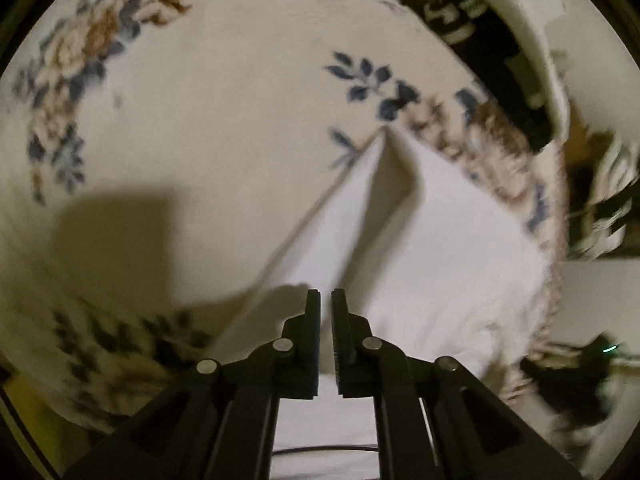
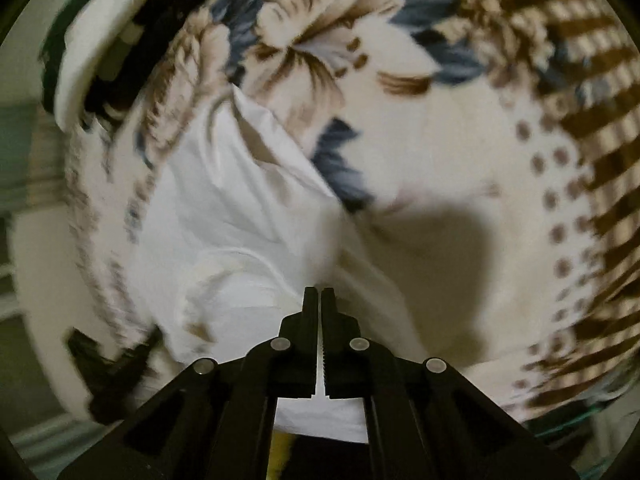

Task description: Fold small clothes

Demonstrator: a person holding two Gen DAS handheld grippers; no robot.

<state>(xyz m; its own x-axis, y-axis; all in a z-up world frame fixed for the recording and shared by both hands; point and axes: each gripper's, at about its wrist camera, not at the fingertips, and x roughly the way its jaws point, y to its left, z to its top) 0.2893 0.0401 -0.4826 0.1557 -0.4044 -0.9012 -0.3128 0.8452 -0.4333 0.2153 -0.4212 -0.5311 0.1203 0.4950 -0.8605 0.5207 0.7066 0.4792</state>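
White garment [image 1: 432, 248], creased, lifted, on floral bedspread [image 1: 224, 92]

One white garment [image 1: 432, 240], one floral blanket [image 1: 224, 92], two grippers [image 1: 325, 296].

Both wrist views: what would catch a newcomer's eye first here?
The white garment stands out, lifted into a sharp peaked fold over the floral bedspread. Both grippers pinch it: the left gripper at its near edge, the right gripper clamped nearly shut on the cloth. A brown checked border runs along the right view's far right.
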